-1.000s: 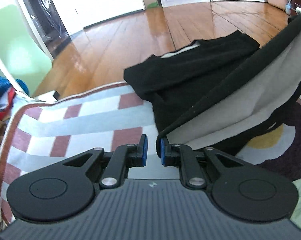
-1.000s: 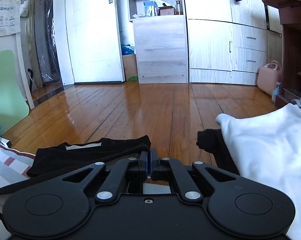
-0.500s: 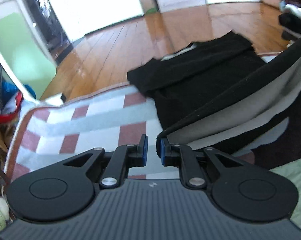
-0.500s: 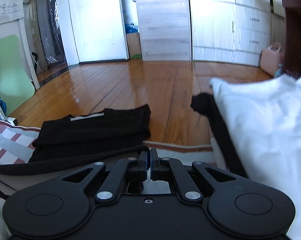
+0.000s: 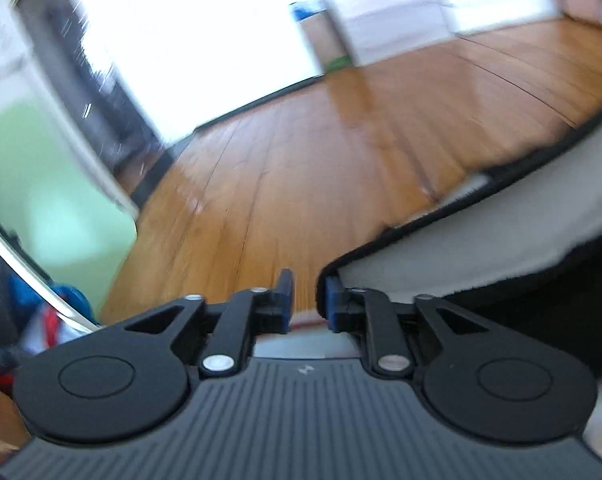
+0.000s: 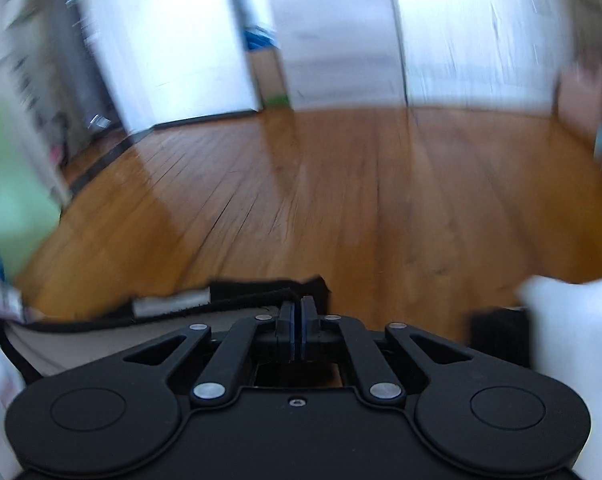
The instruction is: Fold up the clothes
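A black garment with a pale grey lining (image 5: 481,248) stretches from the right of the left wrist view to my left gripper (image 5: 309,304). Its jaws are opening: the cloth's corner lies against the right pad (image 5: 331,308), and the left pad stands apart from it. In the right wrist view the same garment's black hem (image 6: 261,292) runs in from the left to the tips of my right gripper (image 6: 300,320). Those jaws are starting to open, with only a thin slit between the pads and the hem still caught there. Both views are blurred.
Wooden floor (image 5: 341,160) fills the space ahead. A pale green chair (image 5: 41,200) stands at the left with coloured things beneath it. A white cloth (image 6: 573,340) lies at the right over a dark piece (image 6: 497,328). White doors and cabinets line the far wall.
Both grippers have swept forward with the garment. The checked rug and the black garment lying on it have dropped out of view. The left jaws have spread apart.
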Tool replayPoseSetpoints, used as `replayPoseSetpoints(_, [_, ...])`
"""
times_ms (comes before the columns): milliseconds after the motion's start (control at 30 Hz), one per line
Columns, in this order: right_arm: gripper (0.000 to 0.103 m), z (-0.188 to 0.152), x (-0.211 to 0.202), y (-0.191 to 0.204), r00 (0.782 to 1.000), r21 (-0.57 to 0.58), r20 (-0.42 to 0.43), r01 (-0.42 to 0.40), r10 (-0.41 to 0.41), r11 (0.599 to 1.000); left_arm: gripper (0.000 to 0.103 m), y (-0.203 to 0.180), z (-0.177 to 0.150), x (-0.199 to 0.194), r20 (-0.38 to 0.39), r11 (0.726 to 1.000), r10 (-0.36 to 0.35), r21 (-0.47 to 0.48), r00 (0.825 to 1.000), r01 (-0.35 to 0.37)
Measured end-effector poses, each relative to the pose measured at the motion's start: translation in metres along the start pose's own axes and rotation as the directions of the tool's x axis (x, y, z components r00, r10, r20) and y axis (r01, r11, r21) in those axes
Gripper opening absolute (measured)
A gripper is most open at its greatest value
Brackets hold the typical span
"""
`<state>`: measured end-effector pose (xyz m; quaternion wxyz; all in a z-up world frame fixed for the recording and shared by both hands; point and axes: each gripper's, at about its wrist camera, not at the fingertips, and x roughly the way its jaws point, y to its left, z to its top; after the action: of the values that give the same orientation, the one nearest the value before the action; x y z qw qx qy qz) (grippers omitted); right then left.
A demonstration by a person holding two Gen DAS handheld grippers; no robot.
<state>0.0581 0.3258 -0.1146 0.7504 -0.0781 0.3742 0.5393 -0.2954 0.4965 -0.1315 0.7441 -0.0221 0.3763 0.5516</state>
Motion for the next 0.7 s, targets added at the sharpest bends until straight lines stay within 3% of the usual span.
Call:
replayPoseSetpoints(33, [0.012,0.002,0.016,-0.001,1.000,0.020,-0.007,0.024,-0.024,0.999,0.060,0.003,0.007,0.027,-0.030,1.000,0.018,-0.021,0.999,-0.019])
replayPoseSetpoints(67, [0.023,0.005,0.032,-0.003,0.999,0.040,-0.015,0.049,-0.048,0.998,0.072,0.005,0.010,0.050,-0.075,0.999,0.035,-0.035,0.997,-0.037])
replayPoseSetpoints(133, [0.031,0.009,0.063,-0.006,0.995,0.080,-0.032,0.098,-0.096,0.992,0.072,0.011,0.005,0.077,-0.152,0.995,0.024,-0.097,0.988,-0.039])
replayPoseSetpoints(233, [0.035,-0.014,0.076,-0.008,0.992,0.093,-0.041,0.122,-0.119,0.988,0.073,0.023,-0.025,0.069,-0.131,0.970,-0.065,-0.243,0.989,0.032])
replayPoseSetpoints(367, [0.039,-0.069,0.062,-0.016,0.995,0.092,-0.102,-0.007,0.017,0.996,0.074,0.032,-0.082,0.045,-0.146,0.917,-0.229,-0.363,0.962,0.164])
replayPoseSetpoints(533, [0.040,-0.138,0.041,-0.023,0.985,0.078,-0.155,-0.062,0.074,0.995,0.074,0.023,-0.135,0.017,-0.168,0.837,-0.437,-0.434,0.883,0.332])
replayPoseSetpoints(600, [0.041,-0.156,0.035,-0.028,0.981,0.110,-0.172,-0.067,0.085,0.992,0.074,0.017,-0.146,0.014,-0.169,0.772,-0.523,-0.510,0.835,0.380])
replayPoseSetpoints(700, [0.041,-0.170,0.027,-0.042,0.977,0.223,-0.184,-0.063,0.106,0.973,0.074,0.012,-0.165,0.010,-0.126,0.619,-0.648,-0.662,0.751,0.423])
